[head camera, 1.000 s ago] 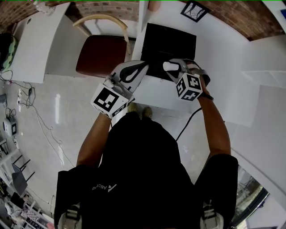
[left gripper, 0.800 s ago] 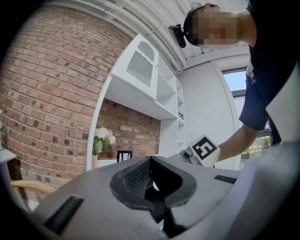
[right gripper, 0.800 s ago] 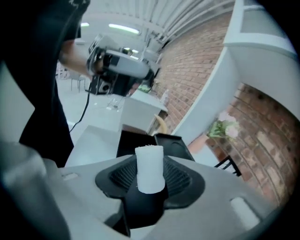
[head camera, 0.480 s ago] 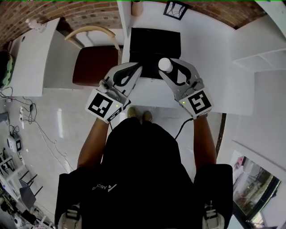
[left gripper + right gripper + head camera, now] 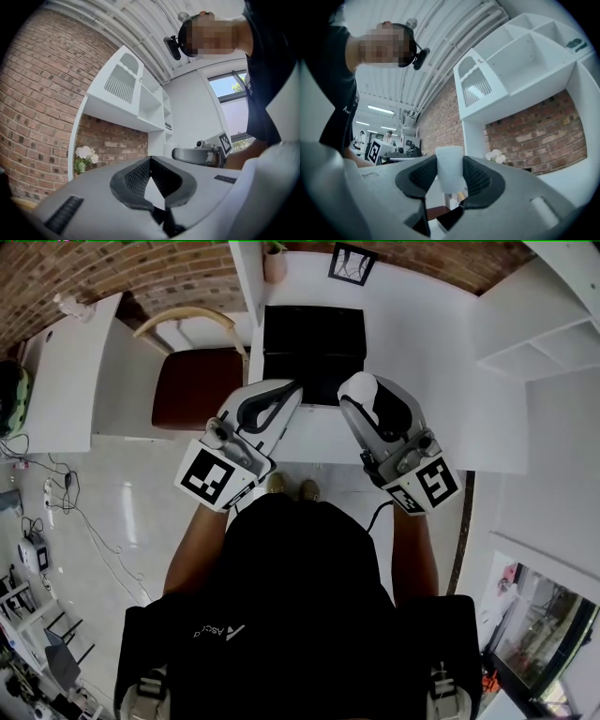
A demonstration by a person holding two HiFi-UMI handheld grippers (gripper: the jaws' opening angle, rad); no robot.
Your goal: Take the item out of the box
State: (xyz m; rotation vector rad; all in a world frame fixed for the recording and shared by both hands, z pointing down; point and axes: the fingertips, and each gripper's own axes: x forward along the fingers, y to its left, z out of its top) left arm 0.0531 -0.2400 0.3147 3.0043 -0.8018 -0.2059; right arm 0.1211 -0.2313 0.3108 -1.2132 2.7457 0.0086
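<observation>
Right gripper (image 5: pixel 450 177) has swung round since the earlier head views: its marker cube now sits nearer the person, and its tip has drawn back to the near edge of the box (image 5: pixel 314 343). The round top of the white item (image 5: pixel 449 161), plain a moment ago, is now hard to tell from the white gripper body in the head view. Its own view settles the grip: the jaws stand wide and press on the item from both sides. It is a pale upright cylinder raised in the air, with shelf and brick wall behind it.

Left gripper (image 5: pixel 151 161) has its jaws together with nothing between them. It hangs just left of the box's near edge and takes no part.

Judging from this, the lift-out is done or nearly so, since the item seems clear of the box. What remains is likely the set-down: carry it over bare table (image 5: pixel 431 381), lower it upright until the base rests, then part the jaws. A tall narrow thing like this could tip if let go while tilted
</observation>
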